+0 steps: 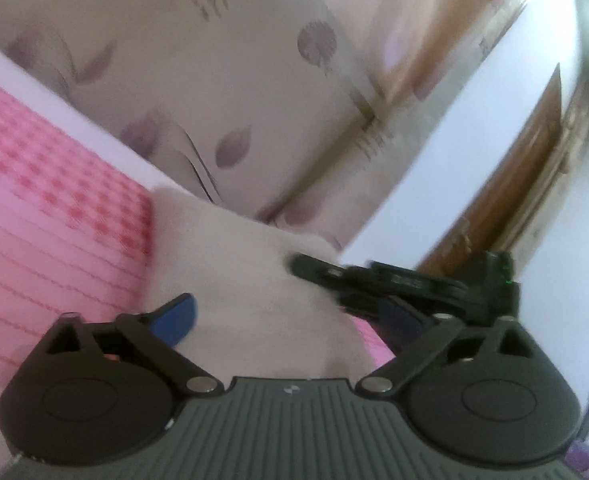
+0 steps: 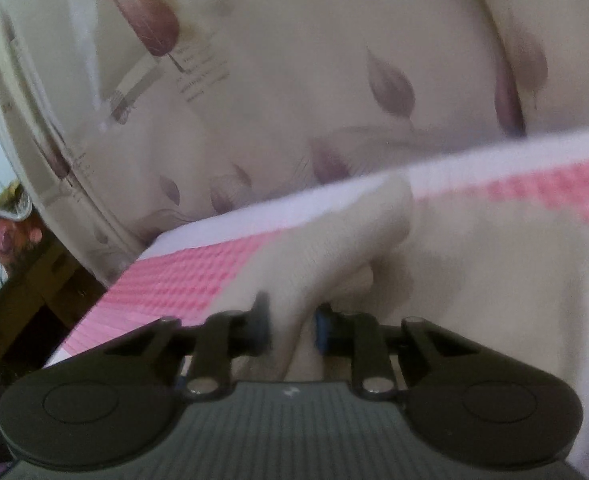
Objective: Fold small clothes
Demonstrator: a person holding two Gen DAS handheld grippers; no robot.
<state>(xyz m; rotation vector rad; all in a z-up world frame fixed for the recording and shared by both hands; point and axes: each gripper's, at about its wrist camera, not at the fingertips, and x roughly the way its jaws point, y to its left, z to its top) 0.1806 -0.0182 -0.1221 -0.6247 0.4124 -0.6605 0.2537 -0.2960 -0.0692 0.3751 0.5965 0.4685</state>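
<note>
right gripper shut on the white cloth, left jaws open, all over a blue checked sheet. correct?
Not quite: the sheet is pink checked, not blue, as the right wrist view shows. The right gripper is shut on the white cloth, and the left gripper has open jaws.

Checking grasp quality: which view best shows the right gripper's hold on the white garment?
The right wrist view: the right gripper pinches a fold of the white garment between its fingers. The left wrist view shows that gripper only side-on, blurred, at the garment's edge.
</note>
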